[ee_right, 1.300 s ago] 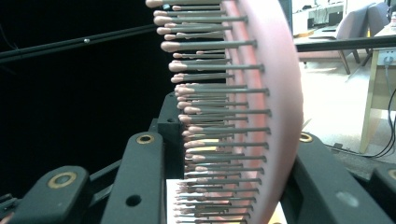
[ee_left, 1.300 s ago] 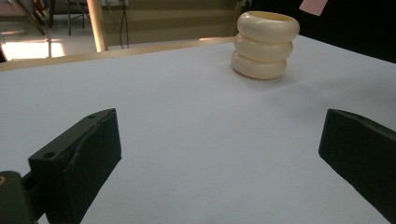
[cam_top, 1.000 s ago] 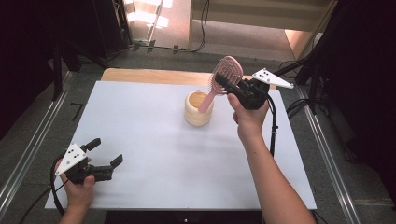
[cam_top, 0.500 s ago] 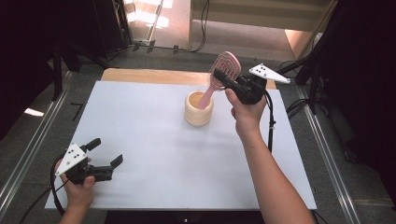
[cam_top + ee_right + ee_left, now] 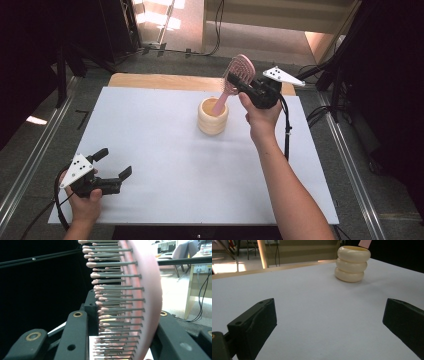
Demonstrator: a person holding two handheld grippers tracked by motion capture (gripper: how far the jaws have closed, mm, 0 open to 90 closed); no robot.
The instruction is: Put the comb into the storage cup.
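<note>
1. Overhead, in the high view, the right gripper [image 5: 239, 85] sits at about one o'clock of the white table [image 5: 165, 150], its jaws clamped on the head of the pink hairbrush [image 5: 235, 80]. The brush tilts, head up and to the right; its handle end dips into the mouth of the cream ribbed cup [image 5: 212, 116], which stands just past the table's middle, toward twelve o'clock. The left gripper [image 5: 114, 163] rests at about seven o'clock near the front edge, jaws spread wide with nothing between them, well apart from the cup.
2. From the left gripper view, the two black jaws stand far apart over bare table. The cup [image 5: 352, 263] stands upright at one o'clock, and a sliver of the pink brush [image 5: 364, 243] shows above its rim.
3. Close up, the right gripper view looks along the hairbrush [image 5: 147, 290], bristles pointing to nine o'clock, pinched between both jaws.
</note>
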